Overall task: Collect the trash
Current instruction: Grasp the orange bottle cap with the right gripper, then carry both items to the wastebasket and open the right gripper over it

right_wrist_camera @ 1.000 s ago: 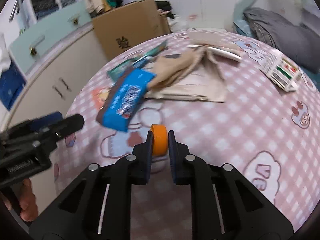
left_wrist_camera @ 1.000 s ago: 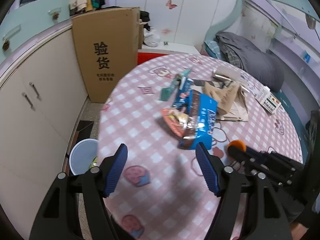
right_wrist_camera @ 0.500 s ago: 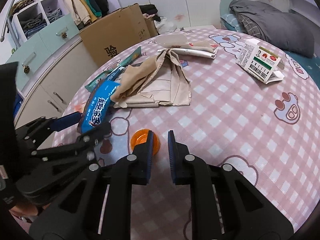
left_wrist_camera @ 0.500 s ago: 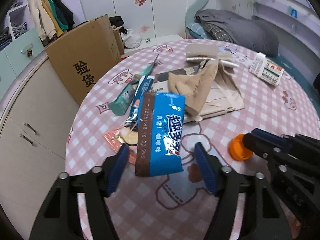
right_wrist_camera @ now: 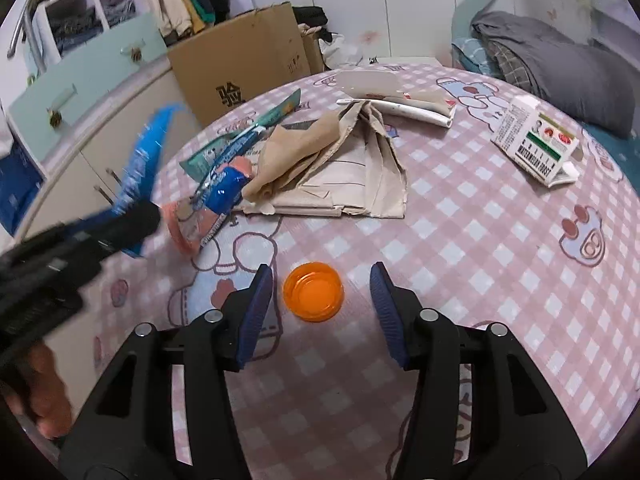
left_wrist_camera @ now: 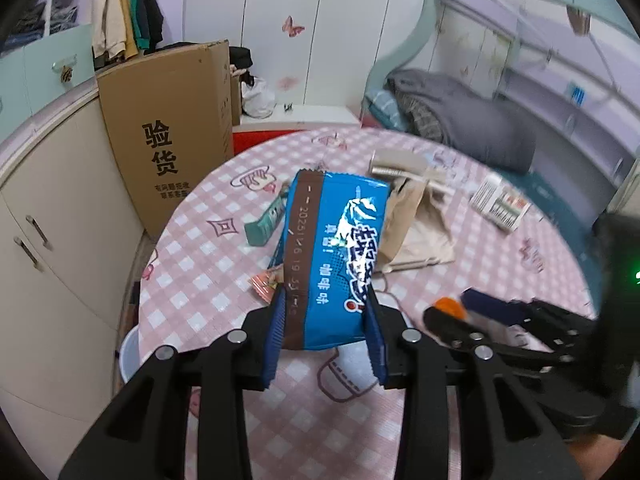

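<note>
Trash is split between the two grippers right now! The left gripper (left_wrist_camera: 325, 322) has its jaws closing on the blue snack packet (left_wrist_camera: 338, 256), the blue pads pressed against the packet's lower edges at the centre of the left wrist frame, and the packet stands up off the pink checked table (left_wrist_camera: 192, 248), tilted back toward the top of the frame. In the right wrist view the same packet shows blurred at the far left, clear of the cloth.

Over to the right gripper (right_wrist_camera: 322, 312): its jaws are opening, and the orange cap (right_wrist_camera: 314, 292) lies flat on the table between the pads, open side up, touching neither one, lower centre of the frame.

Further out, upper centre of the right view, a crumpled brown paper bag (right_wrist_camera: 340, 172) sprawls on the table, with a smaller blue wrapper (right_wrist_camera: 224, 188) and a salmon-pink wrapper (right_wrist_camera: 184, 224) just left of it, and a green wrapper (right_wrist_camera: 256, 124) above those. A white carton (right_wrist_camera: 536, 148) lies well apart at the upper right. Off the table, a cardboard box (left_wrist_camera: 172, 128) stands at the upper left of the left view, and a pale bin (left_wrist_camera: 130, 356) peeks out below the table's left edge.
</note>
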Demonstrator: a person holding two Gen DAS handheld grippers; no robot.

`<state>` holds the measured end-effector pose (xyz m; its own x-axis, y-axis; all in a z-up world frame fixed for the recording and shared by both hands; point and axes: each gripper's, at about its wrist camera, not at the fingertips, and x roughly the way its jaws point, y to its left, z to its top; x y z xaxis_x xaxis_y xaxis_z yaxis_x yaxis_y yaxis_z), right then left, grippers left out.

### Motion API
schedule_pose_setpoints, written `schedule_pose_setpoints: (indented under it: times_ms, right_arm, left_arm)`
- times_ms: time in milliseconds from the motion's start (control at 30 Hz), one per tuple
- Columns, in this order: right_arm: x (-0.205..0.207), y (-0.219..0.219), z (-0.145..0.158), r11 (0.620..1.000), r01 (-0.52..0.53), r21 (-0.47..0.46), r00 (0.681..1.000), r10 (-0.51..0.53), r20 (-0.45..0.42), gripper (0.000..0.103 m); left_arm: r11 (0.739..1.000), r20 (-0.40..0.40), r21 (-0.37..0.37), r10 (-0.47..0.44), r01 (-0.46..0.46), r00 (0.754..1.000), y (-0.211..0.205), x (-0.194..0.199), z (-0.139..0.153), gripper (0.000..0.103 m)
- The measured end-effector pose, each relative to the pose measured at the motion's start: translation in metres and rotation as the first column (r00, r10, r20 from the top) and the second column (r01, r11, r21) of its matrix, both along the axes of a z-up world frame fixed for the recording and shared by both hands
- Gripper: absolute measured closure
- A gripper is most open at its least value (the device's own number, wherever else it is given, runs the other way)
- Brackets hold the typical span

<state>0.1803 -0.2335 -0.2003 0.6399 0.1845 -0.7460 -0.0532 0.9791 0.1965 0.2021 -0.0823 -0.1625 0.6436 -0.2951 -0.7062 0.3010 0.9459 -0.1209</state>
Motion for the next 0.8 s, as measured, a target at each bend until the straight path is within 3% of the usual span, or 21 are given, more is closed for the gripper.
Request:
schedule_pose_setpoints:
  times_ms: [67, 233, 467, 800]
  right_arm:
    - [0.002, 0.005, 0.0, 0.999, -0.008, -0.047, 1.0, 0.007, -0.004, 0.073]
    - [-0.001, 0.009, 0.008, 1.0, 0.007, -0.028, 1.0, -0.006, 0.015, 0.073]
    - [0.001, 0.039, 0.033, 0.998, -0.054, 0.015, 0.997, 0.053, 0.064, 0.073]
    - [0.027, 0.146, 0.052, 0.959, -0.26, 0.114, 0.963, 0.25, 0.097, 0.073]
  left_arm:
    - [1.0, 0.01, -0.016, 0.016, -0.016, 1.0, 0.006, -0.003, 0.003, 0.068]
    - [0.997, 0.036, -0.053, 0.06, -0.058, 0.998, 0.029, -0.009, 0.014, 0.068]
    - [0.989, 0.053, -0.08, 0.131, -0.126, 0.99, 0.072, -0.014, 0.025, 0.068]
    - [0.953, 0.013, -0.104, 0.287, -0.284, 0.958, 0.163, -0.01, 0.013, 0.068]
